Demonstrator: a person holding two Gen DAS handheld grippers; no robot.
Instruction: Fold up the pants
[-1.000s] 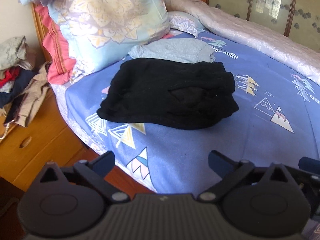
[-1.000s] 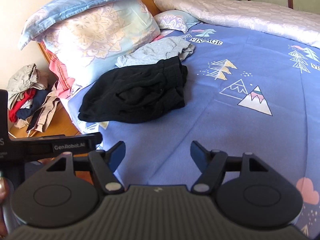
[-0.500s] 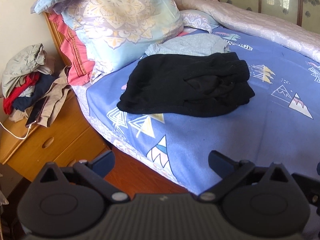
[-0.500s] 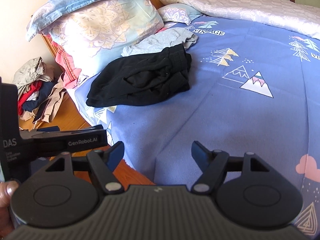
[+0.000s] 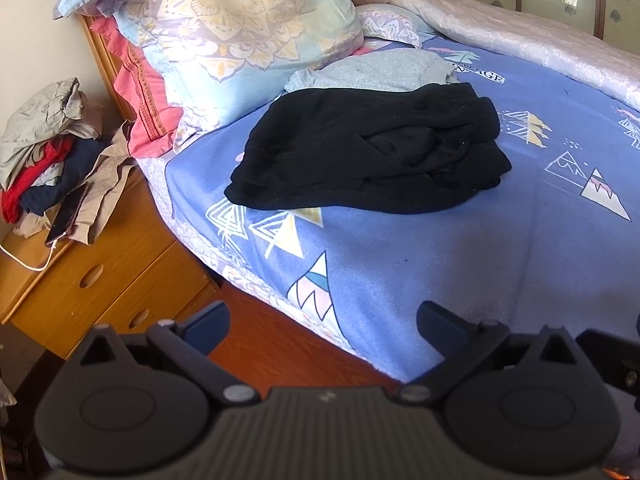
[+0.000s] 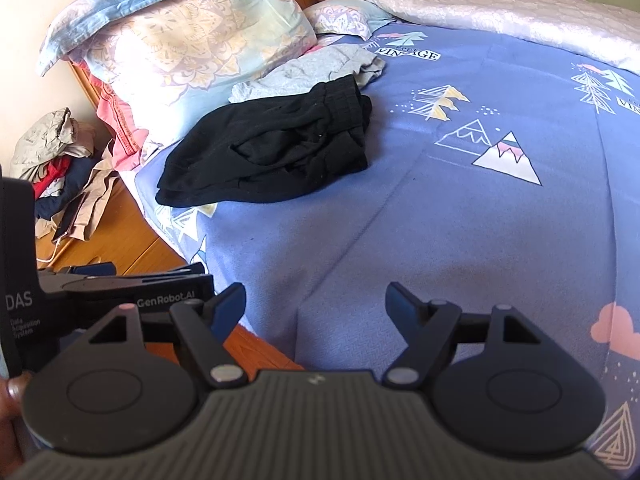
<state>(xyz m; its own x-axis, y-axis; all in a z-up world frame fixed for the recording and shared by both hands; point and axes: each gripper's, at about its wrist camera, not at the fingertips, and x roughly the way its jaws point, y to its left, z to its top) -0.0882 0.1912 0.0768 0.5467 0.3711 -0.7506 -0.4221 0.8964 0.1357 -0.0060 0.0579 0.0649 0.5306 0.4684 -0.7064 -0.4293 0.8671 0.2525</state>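
The black pants [image 5: 372, 152] lie folded in a compact pile on the blue bedspread [image 5: 440, 264] near the pillows; they also show in the right wrist view [image 6: 272, 148]. My left gripper [image 5: 322, 326] is open and empty, held back over the bed's near edge, well short of the pants. My right gripper [image 6: 316, 306] is open and empty, also well back from the pants. The left gripper's body shows at the left of the right wrist view [image 6: 120, 284].
A grey garment [image 5: 372, 72] lies just behind the pants. Patterned pillows [image 5: 240, 28] are stacked at the headboard. A pale quilt [image 5: 520, 40] runs along the far side. A wooden nightstand [image 5: 88, 264] with heaped clothes [image 5: 44, 152] and a phone stands left of the bed.
Both grippers have drawn back from the bed and the pants look farther away. More floor and nightstand show. Both stay open and empty.
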